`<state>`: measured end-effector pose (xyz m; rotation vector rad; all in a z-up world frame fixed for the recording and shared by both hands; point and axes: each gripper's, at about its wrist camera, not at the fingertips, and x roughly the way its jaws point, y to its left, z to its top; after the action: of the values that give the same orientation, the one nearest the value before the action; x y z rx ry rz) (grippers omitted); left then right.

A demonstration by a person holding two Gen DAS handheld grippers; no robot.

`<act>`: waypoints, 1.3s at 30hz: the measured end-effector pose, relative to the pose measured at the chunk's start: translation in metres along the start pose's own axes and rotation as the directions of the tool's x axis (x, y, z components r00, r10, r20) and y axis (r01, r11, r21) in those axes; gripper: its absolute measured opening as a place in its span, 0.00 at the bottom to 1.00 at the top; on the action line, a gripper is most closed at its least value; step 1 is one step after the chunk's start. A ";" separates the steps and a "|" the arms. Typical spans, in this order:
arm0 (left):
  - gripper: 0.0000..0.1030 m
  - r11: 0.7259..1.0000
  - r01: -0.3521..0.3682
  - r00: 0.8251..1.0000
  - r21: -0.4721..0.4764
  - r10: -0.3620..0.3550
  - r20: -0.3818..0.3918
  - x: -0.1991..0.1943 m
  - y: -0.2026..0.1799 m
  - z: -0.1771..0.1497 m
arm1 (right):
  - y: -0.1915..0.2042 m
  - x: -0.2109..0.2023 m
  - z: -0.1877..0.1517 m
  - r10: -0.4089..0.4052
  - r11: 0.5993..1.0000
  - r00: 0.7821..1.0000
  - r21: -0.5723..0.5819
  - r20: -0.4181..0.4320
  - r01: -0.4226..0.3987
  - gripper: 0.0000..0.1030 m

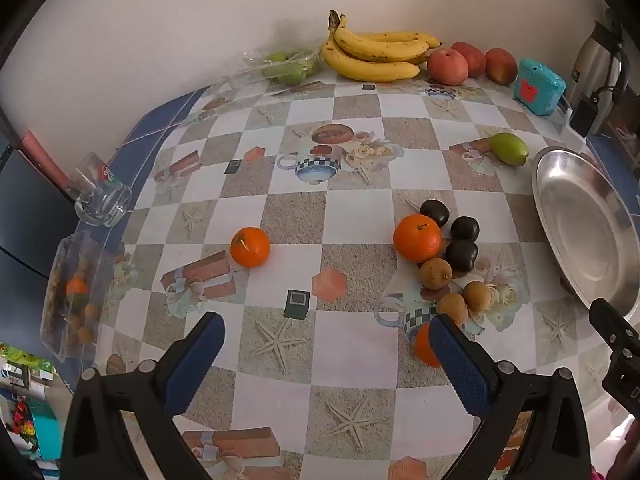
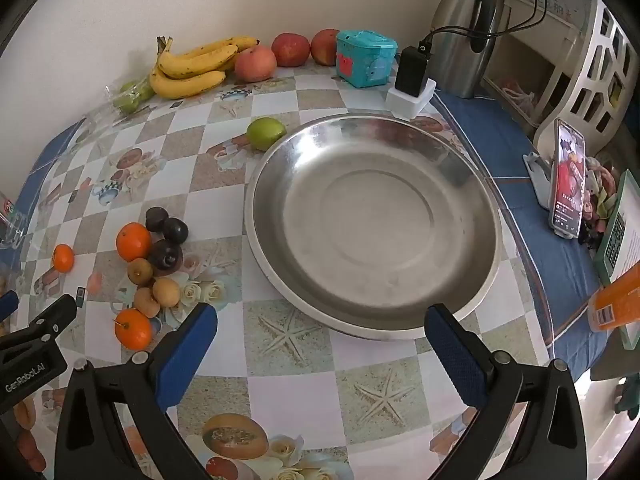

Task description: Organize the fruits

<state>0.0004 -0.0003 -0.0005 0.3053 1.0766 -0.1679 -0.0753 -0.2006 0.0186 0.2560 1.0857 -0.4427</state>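
Nearest the steel bowl, the right gripper is held angled steeply down over the checked tablecloth, jaws spread wide with nothing between them. The left gripper is posed likewise, well left of the bowl, equally wide and empty.

Left of the bowl a cluster is laid out: three oranges, the nearest, the largest, and one apart; three brown longans; three dark plums.

A green lime is set just beside the bowl's far rim.

Behind the bowl, along the wall, are listed bananas, three red apples and a teal box.

Recorded only in the right view: a steel flask and a propped phone, right of the bowl.

Recorded only in the left view: a glass mug and a clear plastic tray, far left.
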 end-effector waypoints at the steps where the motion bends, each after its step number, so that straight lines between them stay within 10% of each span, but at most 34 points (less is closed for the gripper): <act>1: 1.00 1.000 -0.001 1.000 -0.002 0.001 0.003 0.000 0.000 0.000 | 0.000 0.000 0.000 -0.001 1.000 1.000 0.001 -0.001 0.001 1.00; 39: 1.00 1.000 -0.011 1.000 -0.021 0.011 -0.028 0.004 -0.001 0.002 | 0.005 -0.006 -0.007 0.036 0.998 0.999 -0.056 0.033 -0.035 1.00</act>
<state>0.0032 -0.0021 -0.0035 0.2950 1.1032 -0.1426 -0.0813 -0.1916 0.0209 0.2177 1.0570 -0.3834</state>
